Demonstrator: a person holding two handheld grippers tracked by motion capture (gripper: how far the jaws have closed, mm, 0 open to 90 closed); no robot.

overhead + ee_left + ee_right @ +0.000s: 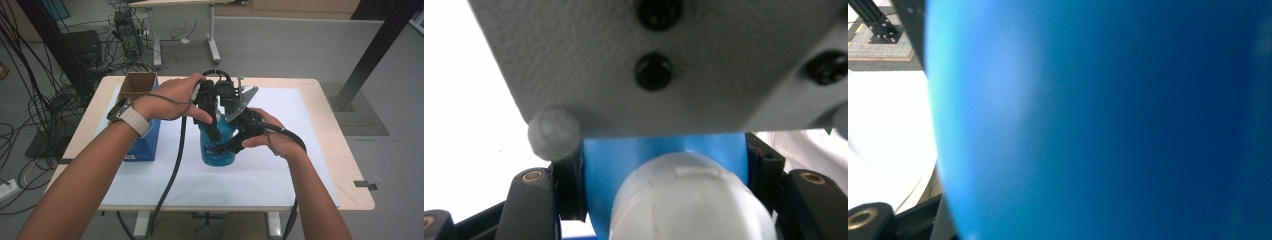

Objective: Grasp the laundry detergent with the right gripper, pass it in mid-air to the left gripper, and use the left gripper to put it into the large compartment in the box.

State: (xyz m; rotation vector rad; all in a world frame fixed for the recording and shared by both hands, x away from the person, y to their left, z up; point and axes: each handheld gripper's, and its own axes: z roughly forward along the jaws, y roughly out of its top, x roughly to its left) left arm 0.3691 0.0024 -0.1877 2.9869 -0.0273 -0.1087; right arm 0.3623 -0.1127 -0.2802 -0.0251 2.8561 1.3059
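Left hand-held gripper (212, 127) comes down from above onto the blue bottle (217, 145), and in the left gripper view its two black jaws sit tight against either side of the bottle's blue neck, just under the white cap (689, 200), so it's clamped on there. Right hand-held gripper (227, 147) comes in from the side, low against the bottle's body; its own camera is so close that it's basically one blur of blue, so I honestly can't tell how wide those jaws are or whether they've got a real grip. Going by size: the counter (330, 145) is light wood with a white sheet (280, 175) over most of it, and the bottle stands upright near the middle of that sheet. On the left edge of the sheet is a blue box (147, 137) with an open cardboard top, well apart from the bottle. The grey three-cornered plate (245, 100) of the right one sticks up right above the bottle.
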